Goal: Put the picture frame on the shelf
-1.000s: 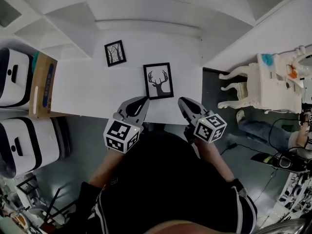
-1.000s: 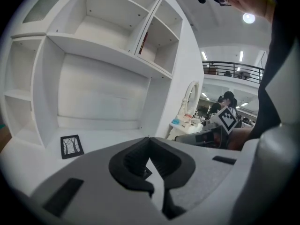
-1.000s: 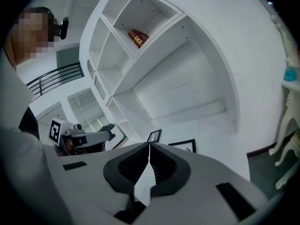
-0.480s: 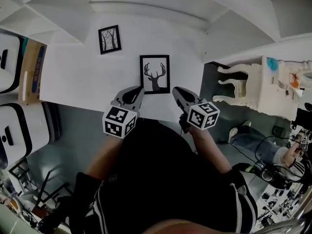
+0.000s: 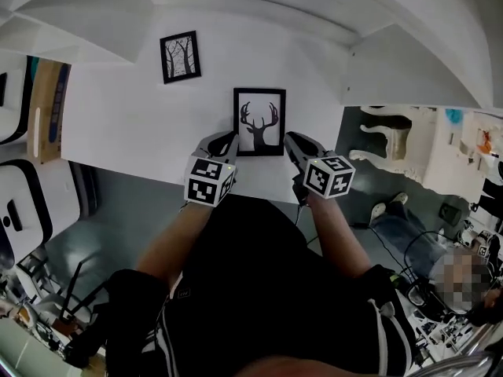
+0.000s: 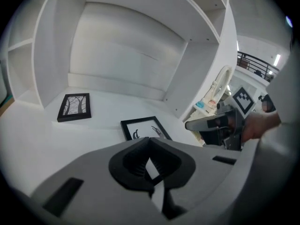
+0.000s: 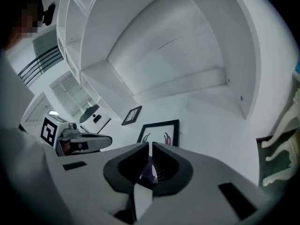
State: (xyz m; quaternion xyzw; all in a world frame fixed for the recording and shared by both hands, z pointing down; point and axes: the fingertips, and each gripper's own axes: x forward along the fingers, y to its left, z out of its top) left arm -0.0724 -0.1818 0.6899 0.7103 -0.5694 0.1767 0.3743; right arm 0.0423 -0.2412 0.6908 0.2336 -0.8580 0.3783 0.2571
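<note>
A black picture frame with a deer-head print (image 5: 259, 122) lies flat on the white table (image 5: 118, 124), near its front edge. A smaller black frame with a tree print (image 5: 179, 56) lies further back to the left. My left gripper (image 5: 229, 138) hovers at the deer frame's near left corner, shut and holding nothing. My right gripper (image 5: 290, 138) hovers at its near right corner, also shut and holding nothing. The deer frame (image 6: 143, 127) shows just past the left jaws, and the same deer frame (image 7: 161, 131) lies just past the right jaws.
A white shelf unit (image 5: 251, 6) with open compartments stands along the back of the table. A cardboard box (image 5: 45, 104) and white appliances (image 5: 23, 210) sit at the left. A white ornate chair (image 5: 393, 136) stands at the right, on the dark floor.
Both grippers have moved forward, closer to the deer frame's near corners. The head camera has shifted, so the table sits a little lower in view. Both stay shut.
</note>
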